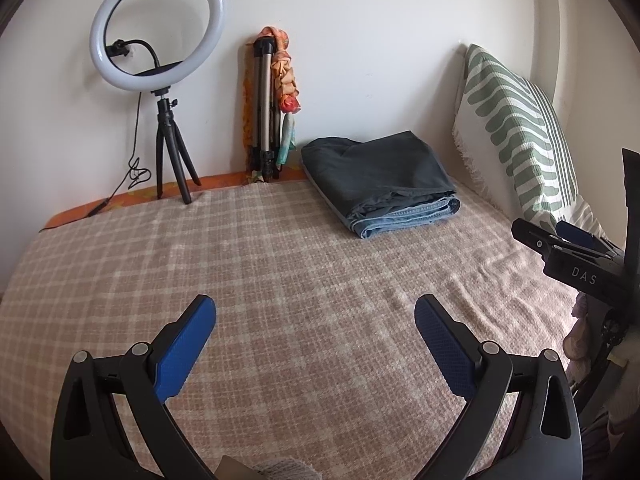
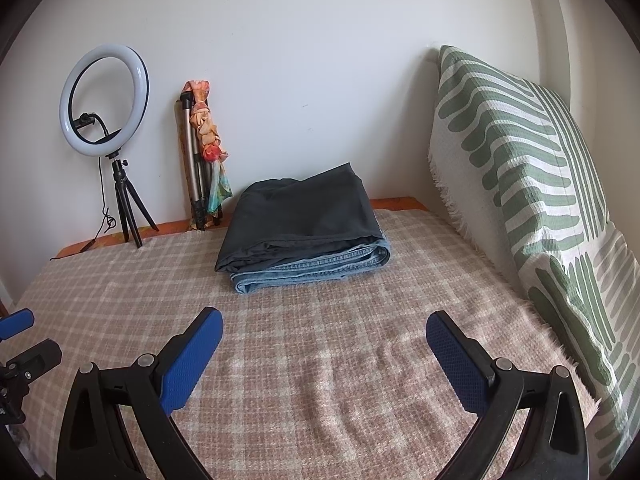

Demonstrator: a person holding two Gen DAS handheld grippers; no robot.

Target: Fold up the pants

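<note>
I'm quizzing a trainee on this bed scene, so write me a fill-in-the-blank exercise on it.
1. The dark pants lie folded on top of folded blue ____.
2. Both the left gripper and the right gripper are ____ and hold nothing.
3. The ring light stands on a small black ____.
4. The pillow has a white and ____ pattern.

Missing words: jeans; open; tripod; green

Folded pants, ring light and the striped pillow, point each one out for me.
folded pants [image 2: 304, 216], right wrist view, on the dark top layer.
ring light [image 1: 158, 24], left wrist view, on the white ring's upper rim.
striped pillow [image 2: 516, 152], right wrist view, on its green-striped face.
</note>
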